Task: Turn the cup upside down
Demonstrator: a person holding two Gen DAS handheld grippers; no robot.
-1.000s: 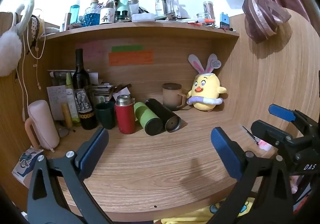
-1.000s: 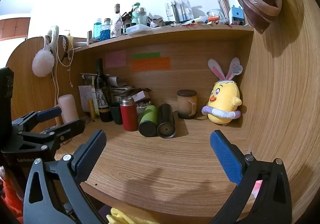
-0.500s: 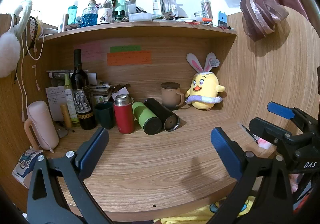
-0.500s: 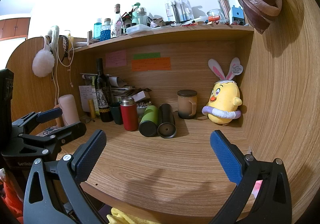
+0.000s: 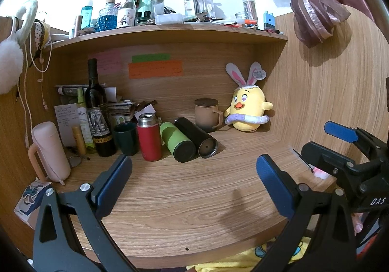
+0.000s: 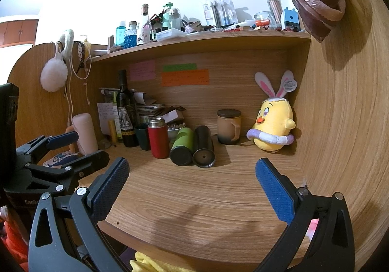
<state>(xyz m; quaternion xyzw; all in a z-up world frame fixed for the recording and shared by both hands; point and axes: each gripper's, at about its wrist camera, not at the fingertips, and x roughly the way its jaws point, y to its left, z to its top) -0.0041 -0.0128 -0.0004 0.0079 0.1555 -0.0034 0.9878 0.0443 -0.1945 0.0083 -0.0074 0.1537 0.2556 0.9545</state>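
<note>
A dark green cup stands upright at the back of the wooden desk, between a wine bottle and a red flask; it also shows in the right wrist view. A brown lidded mug stands upright next to the plush chick, also in the right wrist view. My left gripper is open and empty, hovering over the desk's front, well short of the cups. My right gripper is open and empty, also at the front. Each gripper shows in the other's view, the right one and the left one.
A red flask stands upright. A green tumbler and a black tumbler lie on their sides. A wine bottle, a pink case and a yellow plush chick line the back. A cluttered shelf runs overhead.
Both grippers stay open and empty. The views have shifted only slightly; nothing on the desk has moved.
</note>
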